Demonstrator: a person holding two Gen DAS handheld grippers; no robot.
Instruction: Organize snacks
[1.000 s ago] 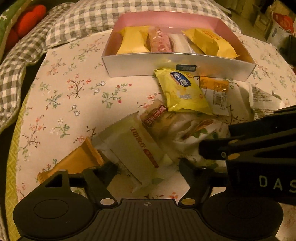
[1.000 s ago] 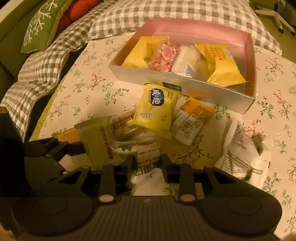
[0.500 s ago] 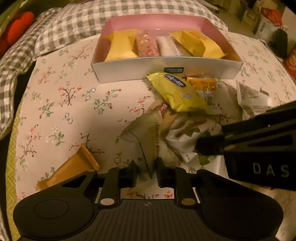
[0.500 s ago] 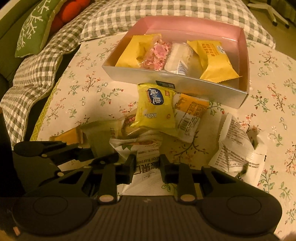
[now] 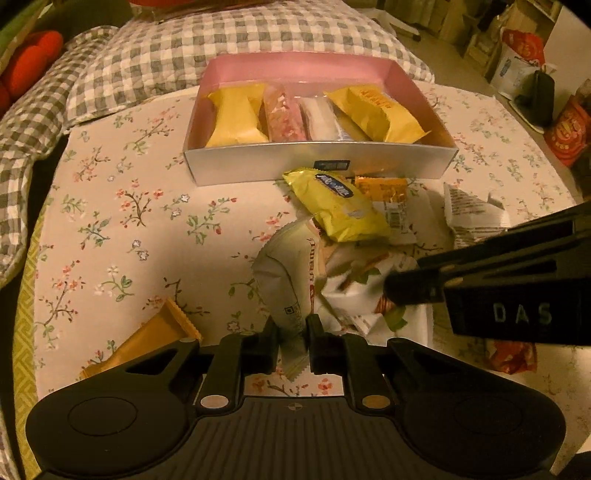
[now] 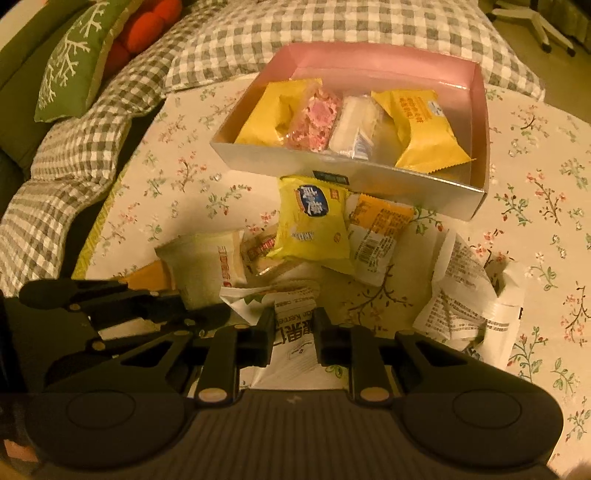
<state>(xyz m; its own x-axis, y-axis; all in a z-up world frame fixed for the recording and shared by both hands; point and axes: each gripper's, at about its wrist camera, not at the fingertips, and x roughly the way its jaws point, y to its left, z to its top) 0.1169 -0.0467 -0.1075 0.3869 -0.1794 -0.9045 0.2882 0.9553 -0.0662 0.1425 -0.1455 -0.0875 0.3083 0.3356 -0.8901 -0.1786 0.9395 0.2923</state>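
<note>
A pink-lined box (image 5: pixel 321 162) with a silver wall sits at the back and holds two yellow packets, a pink one and a white one. In front of it lies a loose pile of snacks: a yellow packet (image 5: pixel 336 206), an orange-and-white packet (image 5: pixel 388 192) and a crumpled white wrapper (image 5: pixel 469 214). My left gripper (image 5: pixel 293 328) is shut on the lower edge of a pale cream packet (image 5: pixel 288 280), which stands tilted up off the cloth. The jaws of my right gripper (image 6: pixel 293 332) are closing, and its pads press a white packet with black print (image 6: pixel 295 325) between them.
An orange wafer packet (image 5: pixel 147 343) lies on the floral tablecloth (image 5: pixel 129 221) left of my left gripper. Grey checked cushions (image 6: pixel 92 147), a green pillow (image 6: pixel 70 62) and a red cushion (image 6: pixel 147 26) border the table at the back and left. Bags (image 5: pixel 565 125) stand on the floor at right.
My left gripper went from wide open to shut on the cream packet and rose a little, tilting the packet up. The right jaws narrowed on the white packet.
</note>
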